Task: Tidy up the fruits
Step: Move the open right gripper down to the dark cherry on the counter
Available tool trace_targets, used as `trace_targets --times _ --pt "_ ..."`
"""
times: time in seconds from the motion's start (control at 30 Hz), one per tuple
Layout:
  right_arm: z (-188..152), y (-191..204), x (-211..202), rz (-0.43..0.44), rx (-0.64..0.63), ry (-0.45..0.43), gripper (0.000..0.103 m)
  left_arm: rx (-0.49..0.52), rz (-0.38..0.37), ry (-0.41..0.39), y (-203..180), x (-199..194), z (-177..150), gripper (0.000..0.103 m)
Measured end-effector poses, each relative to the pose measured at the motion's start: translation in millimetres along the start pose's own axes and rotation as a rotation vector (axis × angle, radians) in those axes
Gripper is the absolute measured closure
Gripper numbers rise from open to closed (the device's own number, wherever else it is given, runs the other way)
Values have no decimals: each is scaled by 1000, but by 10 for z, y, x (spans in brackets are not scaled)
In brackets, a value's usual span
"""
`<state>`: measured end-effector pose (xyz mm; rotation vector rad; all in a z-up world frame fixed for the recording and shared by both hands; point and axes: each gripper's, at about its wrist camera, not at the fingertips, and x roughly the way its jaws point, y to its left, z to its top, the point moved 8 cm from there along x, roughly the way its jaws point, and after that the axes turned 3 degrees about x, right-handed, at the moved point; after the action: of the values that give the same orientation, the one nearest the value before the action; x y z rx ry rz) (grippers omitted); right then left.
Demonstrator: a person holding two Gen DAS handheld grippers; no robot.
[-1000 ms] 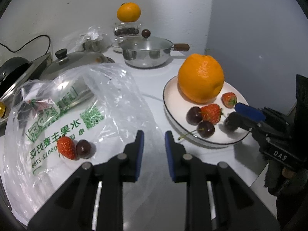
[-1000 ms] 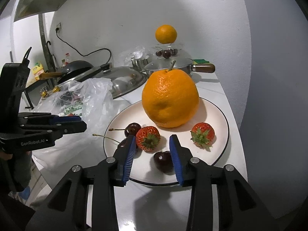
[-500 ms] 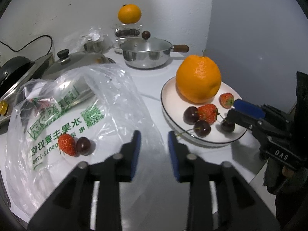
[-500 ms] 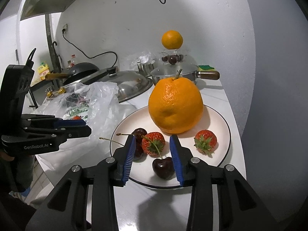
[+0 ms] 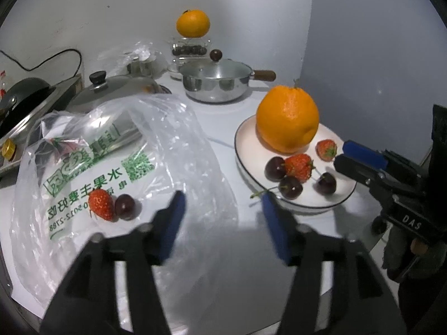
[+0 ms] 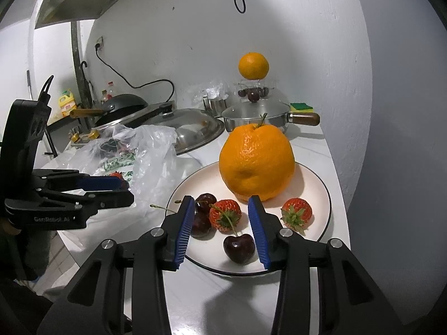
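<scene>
A white plate (image 5: 245, 150) holds a big orange (image 5: 287, 122), two strawberries (image 5: 299, 166) and three dark cherries (image 5: 290, 187). A clear printed plastic bag (image 5: 173, 128) lies to its left with a strawberry (image 5: 101, 208) and a cherry (image 5: 125, 206) inside. My left gripper (image 5: 222, 203) hovers over the bag's near edge, its jaws opening with nothing held between them. My right gripper (image 6: 221, 203) stands open low over the plate's (image 6: 321, 184) near side. One strawberry (image 6: 225, 215) and a cherry (image 6: 239, 248) lie on the plate between its fingers, untouched.
A steel pot with lid (image 5: 216, 83) and a domed wok lid (image 5: 117, 92) stand behind the bag. A small orange (image 5: 192, 23) sits on a clear box at the wall. A stove is at far left. The wall and the counter's edge are close on the right.
My left gripper's jaws have spread from nearly shut to wide apart. The right gripper has hardly moved, and the fruit on the plate lies as before.
</scene>
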<state>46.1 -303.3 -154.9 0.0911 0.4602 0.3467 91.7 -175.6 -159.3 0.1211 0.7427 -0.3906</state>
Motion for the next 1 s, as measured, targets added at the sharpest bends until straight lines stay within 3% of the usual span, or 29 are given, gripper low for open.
trace_targets --times 0.1,0.17,0.7,0.73,0.8,1.0 --pt "48 1 -87 -14 -6 -18 59 -5 -5 -15 -9 -54 21 34" --pt "73 -13 -146 -25 -7 -31 51 -2 -10 -23 -29 -89 29 33" --pt "-176 -242 -725 -183 4 -6 50 16 -63 -31 -308 -212 -83 32" --pt "-209 -255 -755 -191 9 -2 50 21 -67 -28 -338 -215 -102 31" --pt "-279 -269 -799 -208 15 8 50 24 -76 -29 -375 -229 -123 19" --pt "-511 -283 -853 -230 29 46 50 41 -88 -30 -498 -281 -214 17"
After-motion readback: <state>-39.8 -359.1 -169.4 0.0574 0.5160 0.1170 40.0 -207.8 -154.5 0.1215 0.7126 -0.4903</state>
